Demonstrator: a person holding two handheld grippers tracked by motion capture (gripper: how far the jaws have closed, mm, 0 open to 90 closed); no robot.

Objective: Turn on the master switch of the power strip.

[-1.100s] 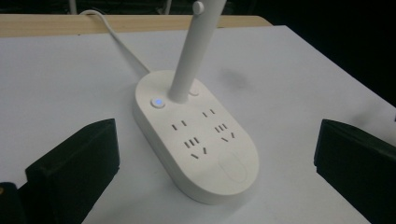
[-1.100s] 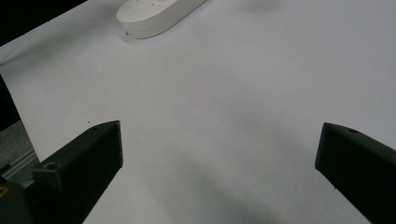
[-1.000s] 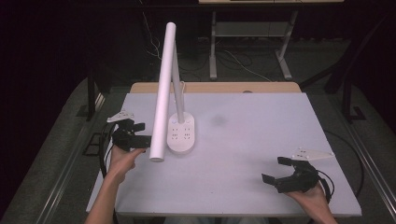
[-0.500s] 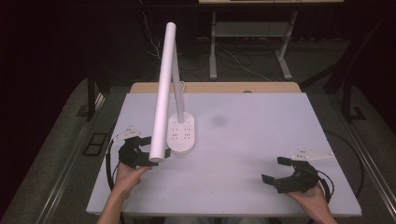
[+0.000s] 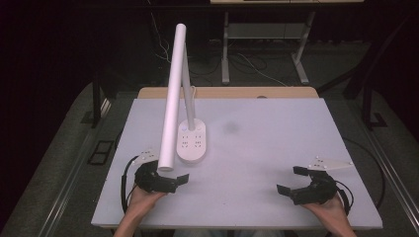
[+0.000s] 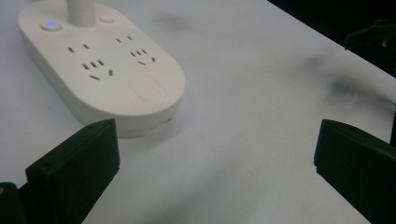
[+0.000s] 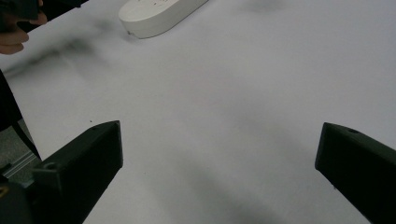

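Observation:
A white desk lamp stands on the white table (image 5: 276,143). Its oval base (image 5: 191,143) carries power sockets, and a long white tube head (image 5: 172,103) slants out over the front left. My left gripper (image 5: 173,174) rests open just in front of the base, partly under the tube's tip. In the left gripper view the base (image 6: 102,70) lies close ahead on the left, and the wide-apart jaws (image 6: 217,177) hold nothing. My right gripper (image 5: 292,180) stands open near the front right edge, with bare table between its jaws (image 7: 219,177).
A wooden strip (image 5: 227,92) runs along the table's far edge. Behind it are metal table legs (image 5: 225,49) and cables on the floor. The right gripper view shows the lamp base (image 7: 159,16) far ahead and the person's other hand (image 7: 18,39) at top left.
My left gripper has come from the table's left edge toward the front and to the right, ending in front of the lamp base. The right gripper has stayed put.

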